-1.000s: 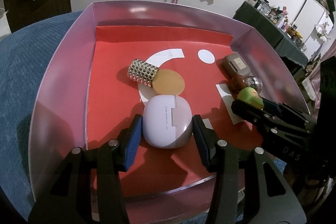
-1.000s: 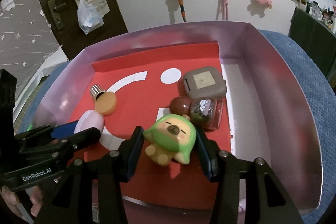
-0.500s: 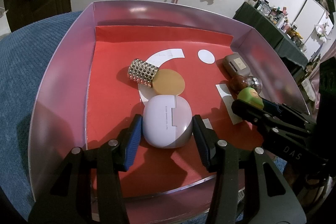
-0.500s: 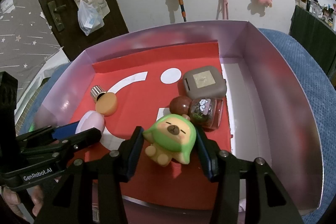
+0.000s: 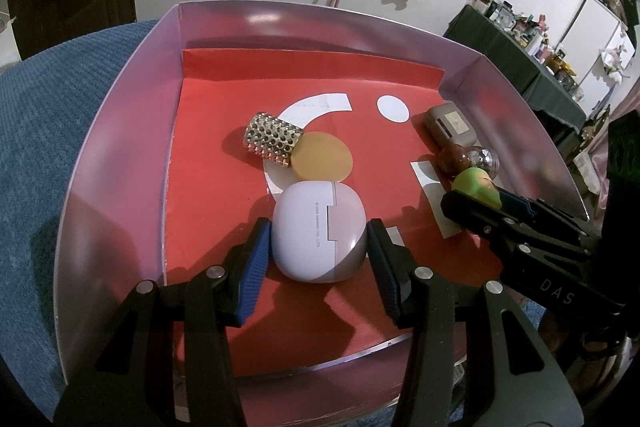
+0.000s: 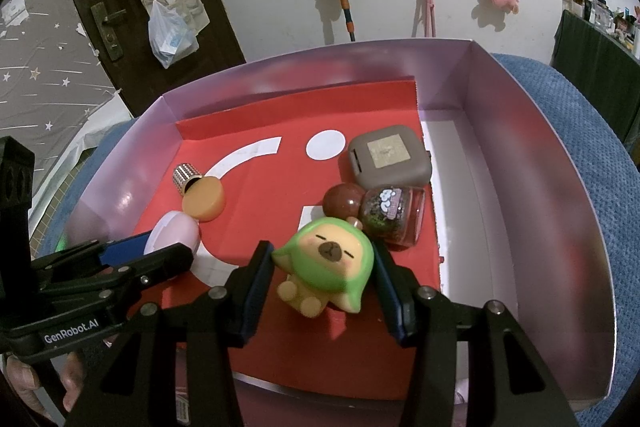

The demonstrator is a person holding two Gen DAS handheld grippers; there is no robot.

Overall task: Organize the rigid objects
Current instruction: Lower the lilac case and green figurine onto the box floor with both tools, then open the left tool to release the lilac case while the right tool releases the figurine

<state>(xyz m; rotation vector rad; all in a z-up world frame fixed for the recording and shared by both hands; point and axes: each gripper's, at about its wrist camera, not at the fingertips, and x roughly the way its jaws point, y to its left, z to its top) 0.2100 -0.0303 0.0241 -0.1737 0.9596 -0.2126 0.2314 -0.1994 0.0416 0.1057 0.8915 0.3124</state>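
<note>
Six objects are lying in one pink box [image 6: 520, 155].
Left gripper [image 5: 320, 247] is pinching the white case [image 5: 316, 231]; right gripper [image 6: 324, 277] is pinching the green figurine [image 6: 326, 265] beside it.

Dim indoor light is falling from above and in front, casting soft dark shadows behind the plush toys on the far white wall [image 6: 400, 7]. Glare is gleaming on the glossy pink cardboard box [image 5: 256, 19] at its far wall. Fisheye distortion is bending the edges into black corners. Both views are staying fairly sharp.
</note>
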